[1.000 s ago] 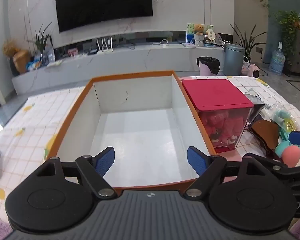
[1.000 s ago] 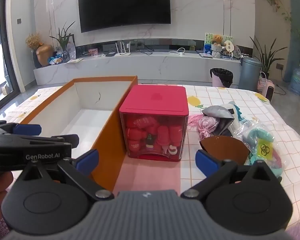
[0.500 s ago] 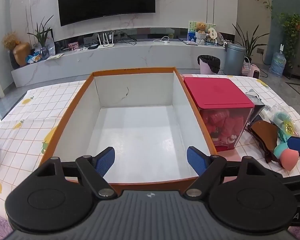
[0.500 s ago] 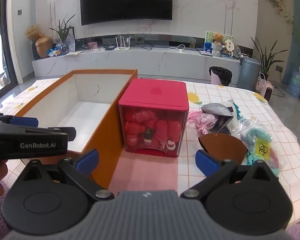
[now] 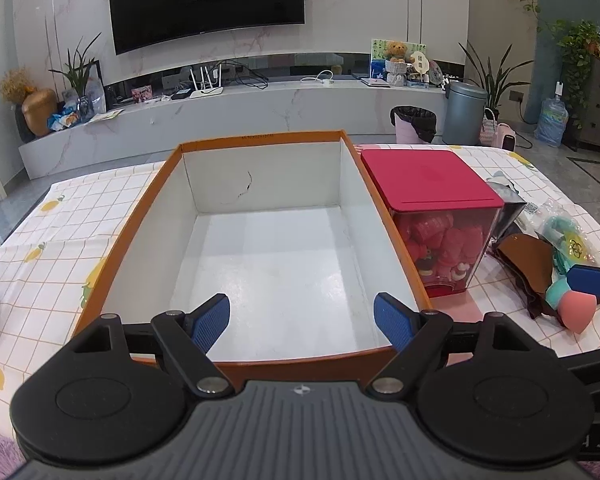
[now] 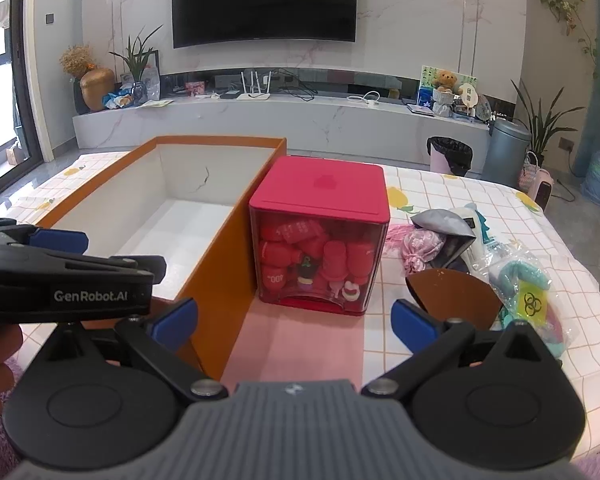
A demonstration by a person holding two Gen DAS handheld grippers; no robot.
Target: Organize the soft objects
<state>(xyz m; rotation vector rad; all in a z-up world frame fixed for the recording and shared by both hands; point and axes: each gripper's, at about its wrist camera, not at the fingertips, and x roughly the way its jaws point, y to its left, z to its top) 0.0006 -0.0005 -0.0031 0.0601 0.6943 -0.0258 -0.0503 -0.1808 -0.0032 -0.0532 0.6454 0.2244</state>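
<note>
An orange box with a white inside (image 5: 260, 264) stands empty on the table; it also shows in the right wrist view (image 6: 220, 248). My left gripper (image 5: 302, 318) is open and empty over the box's near edge. My right gripper (image 6: 294, 322) is open and empty in front of a red-lidded clear bin (image 6: 320, 240) holding red soft items. Right of the bin lie soft things: a brown piece (image 6: 452, 296), a pink cloth (image 6: 420, 248), a grey pouch (image 6: 444, 220), a teal bagged item (image 6: 524, 284) and a pink sponge (image 5: 576, 312).
The table wears a checked cloth with lemon prints (image 5: 60, 240). The red bin (image 5: 436, 216) touches the box's right wall. The left gripper's body (image 6: 68, 280) shows at the left of the right wrist view. A TV wall and low cabinet stand behind.
Both grippers have risen and drawn back slightly, so the views tilt to show more of the room. Both stay open. No object on the table has moved.
</note>
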